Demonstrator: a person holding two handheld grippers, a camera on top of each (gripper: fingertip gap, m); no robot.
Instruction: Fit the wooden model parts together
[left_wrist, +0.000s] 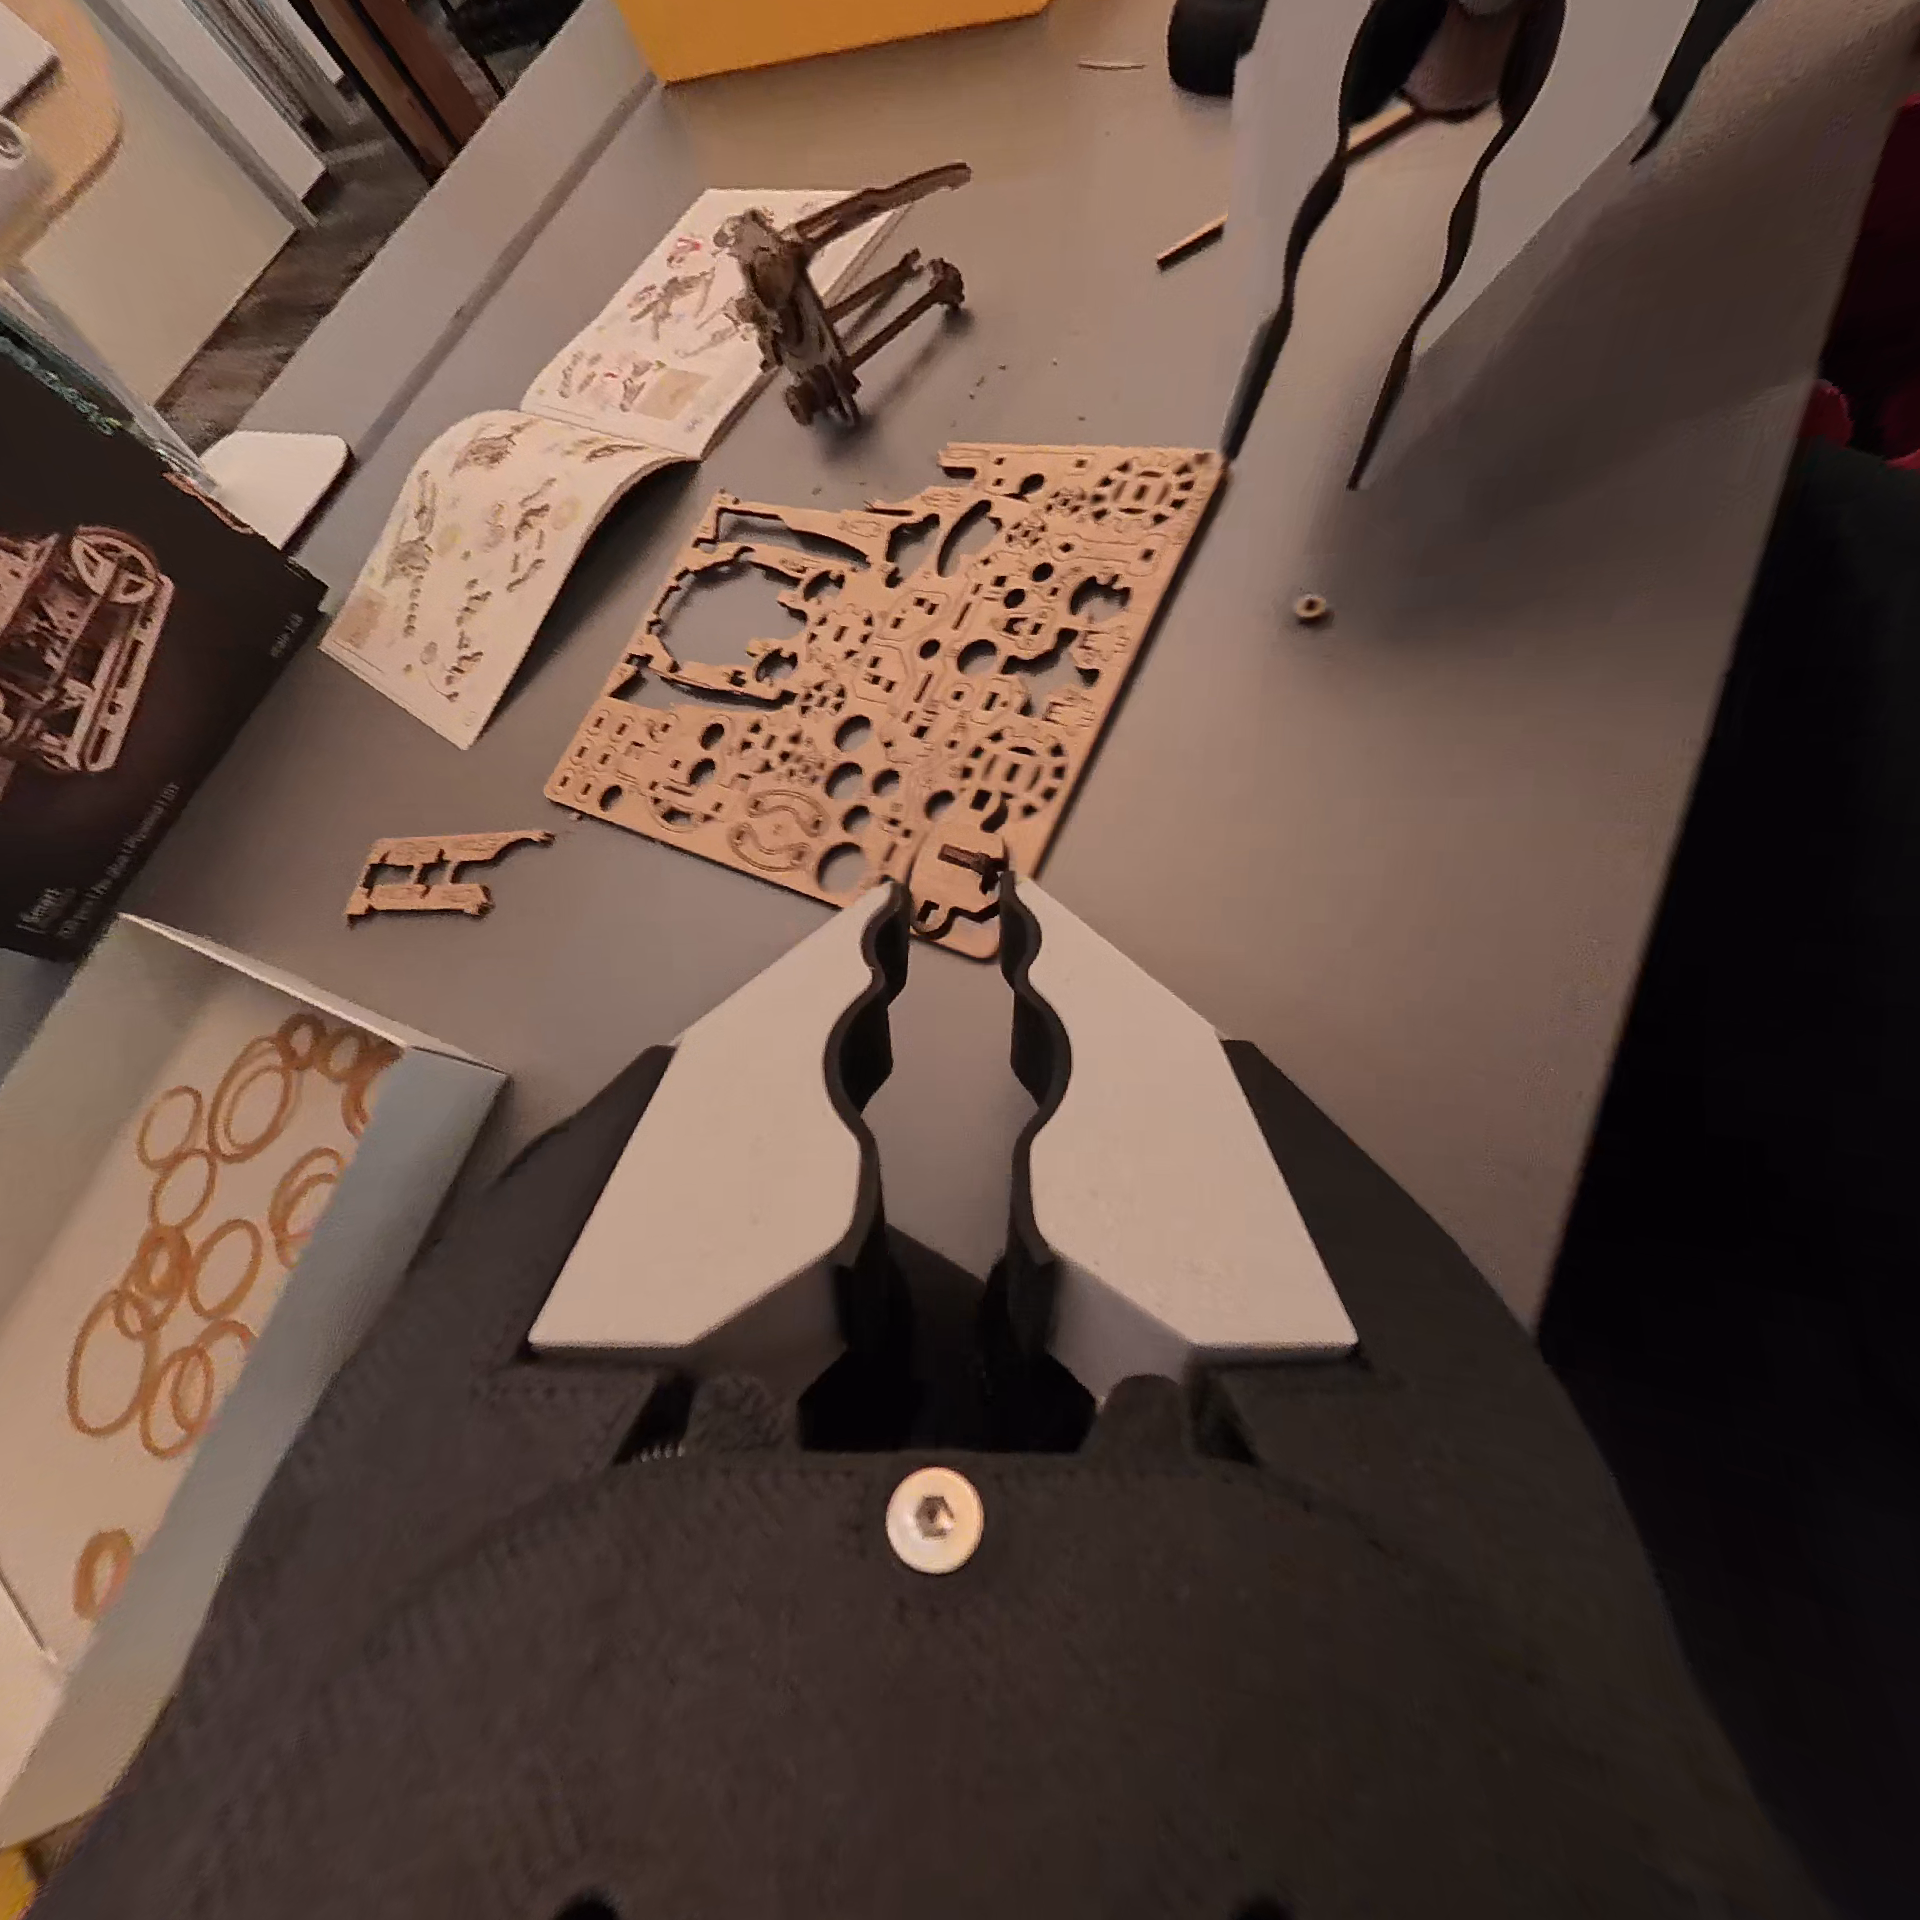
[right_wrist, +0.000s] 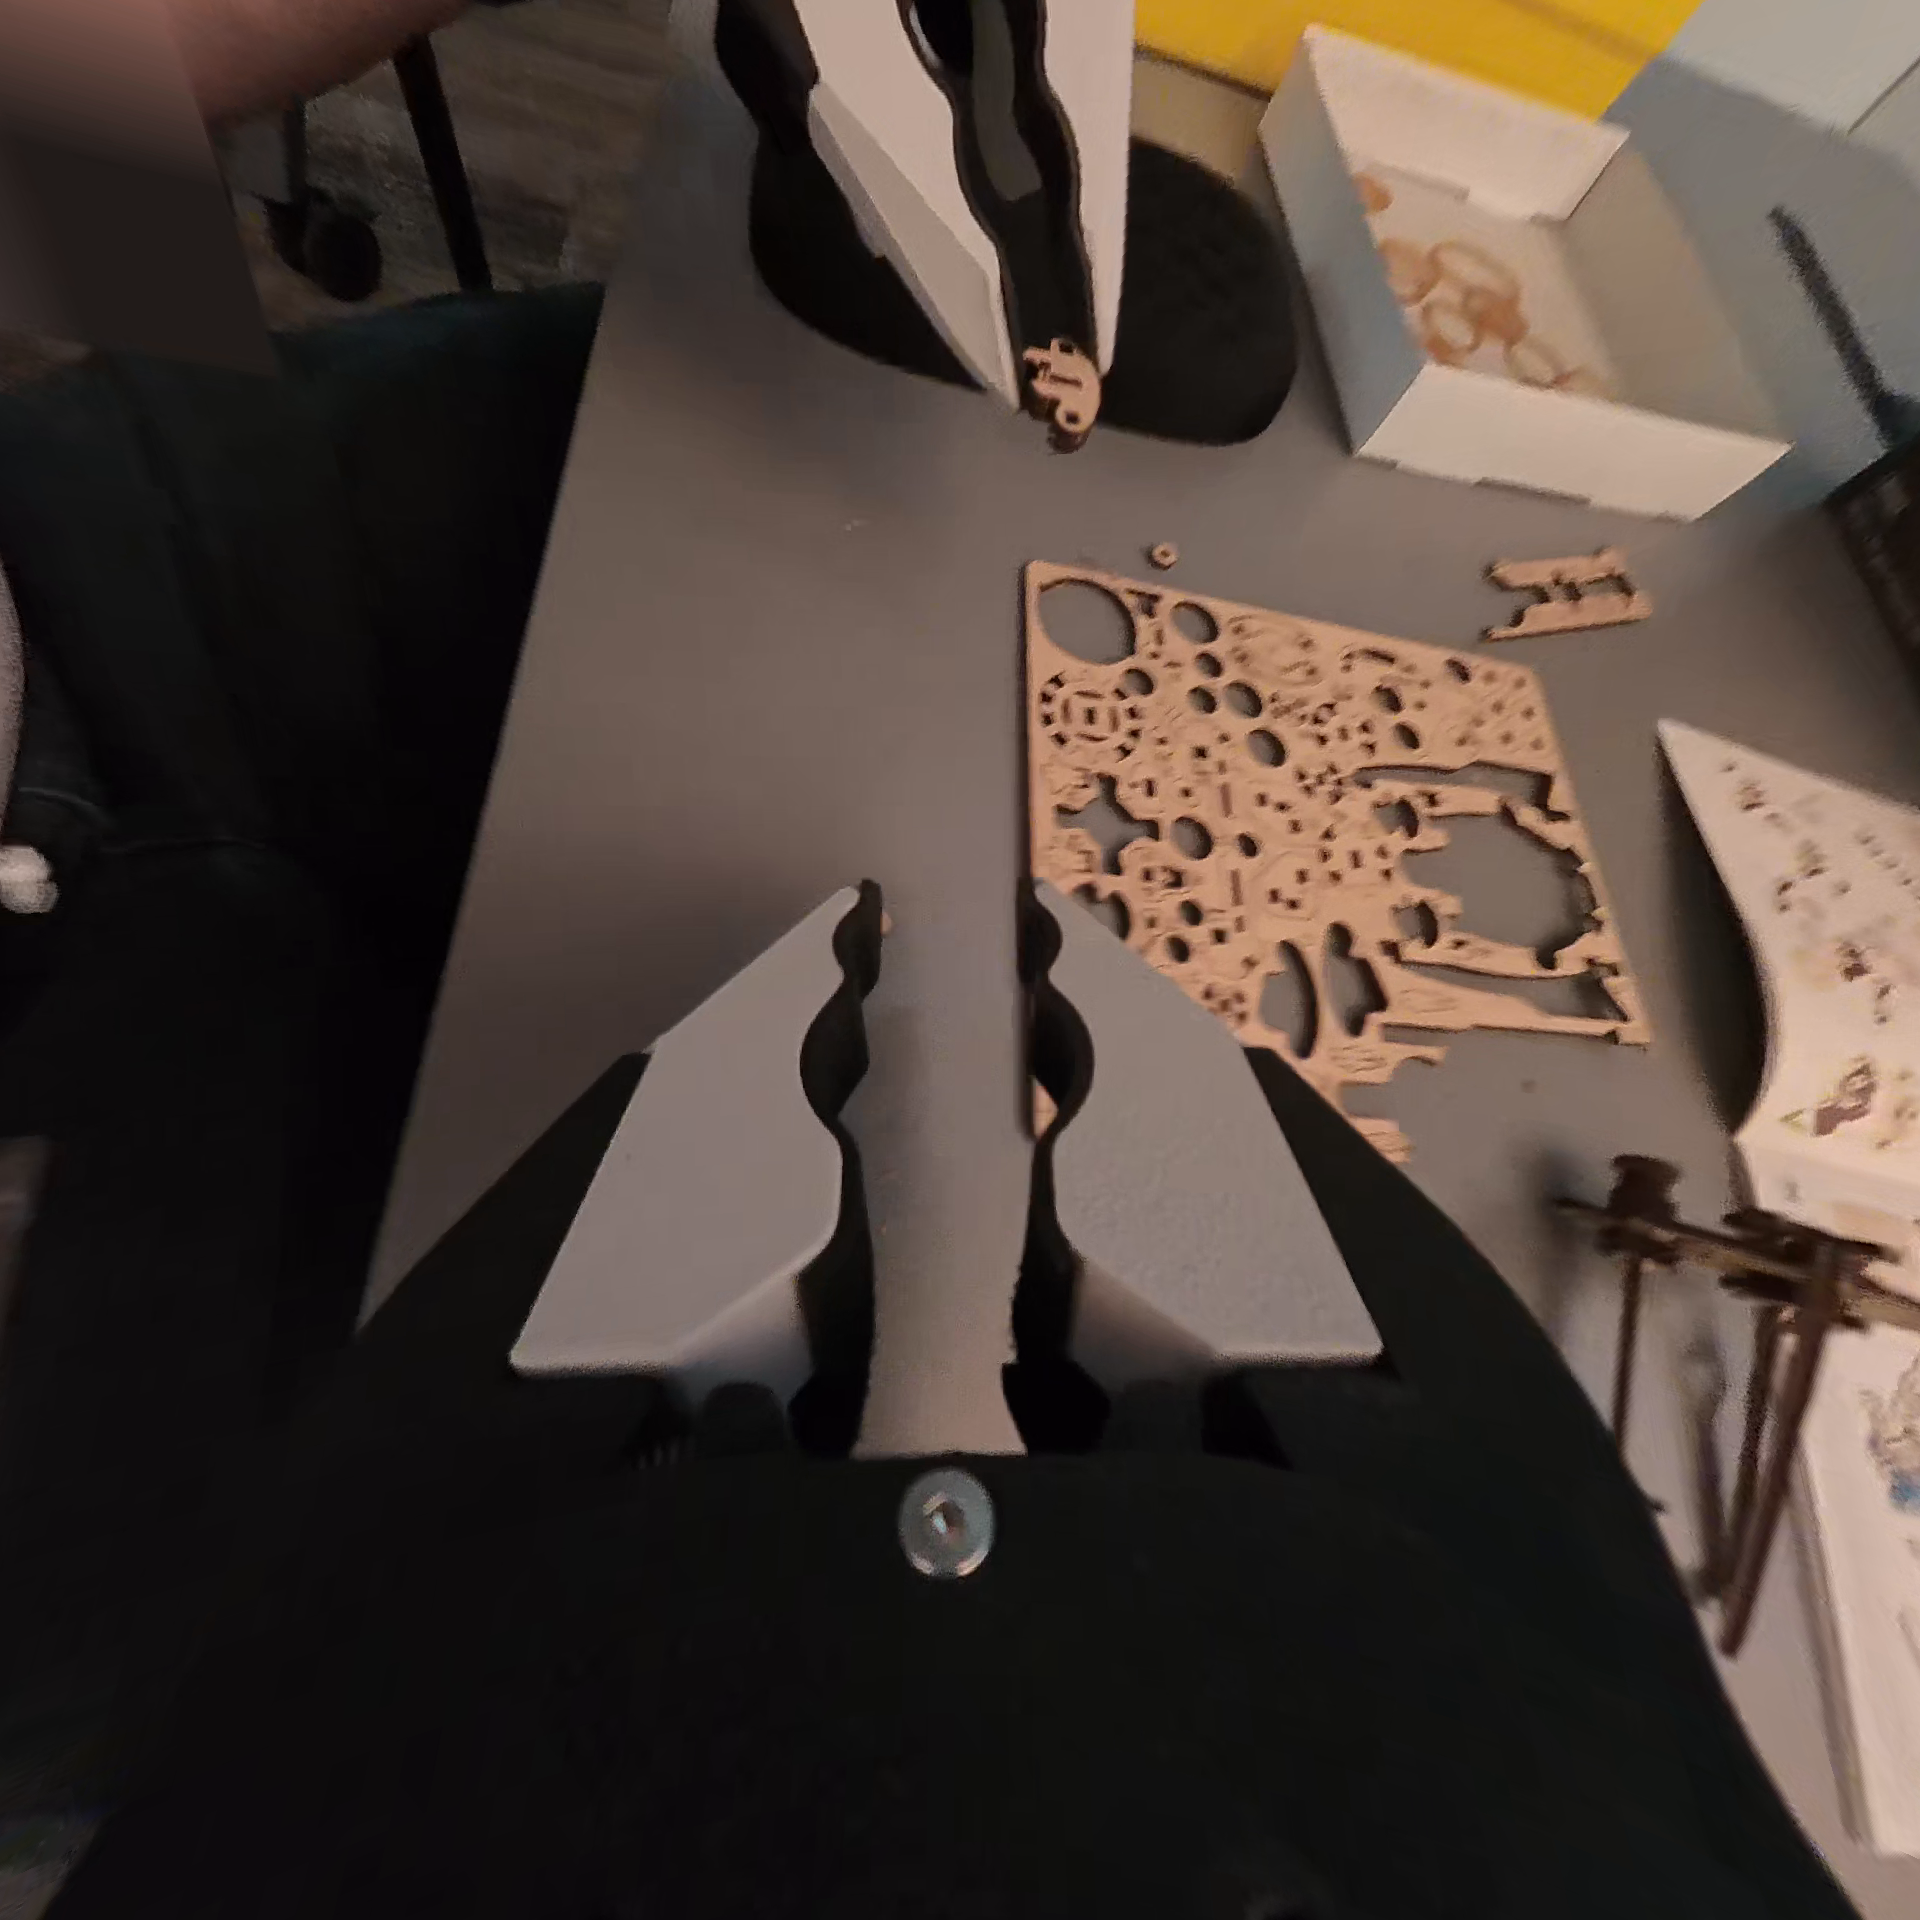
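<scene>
Left claw (left_wrist: 948, 902) pinches small wooden part (left_wrist: 954, 902) at its tips.

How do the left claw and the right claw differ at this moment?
The left claw grips a small pale wooden part at its tips; the right claw is open and empty. The left claw's jaws stand close together; the right claw's stand wider apart. Both are grey with wavy black inner faces.

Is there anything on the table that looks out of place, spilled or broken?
Nothing looks broken or spilled. Small dark crumbs lie on the grey table beside the dark assembled model. One tiny wooden ring and a thin stick lie alone, apart from the punched-out wooden sheet. These are probably ordinary work debris.
</scene>
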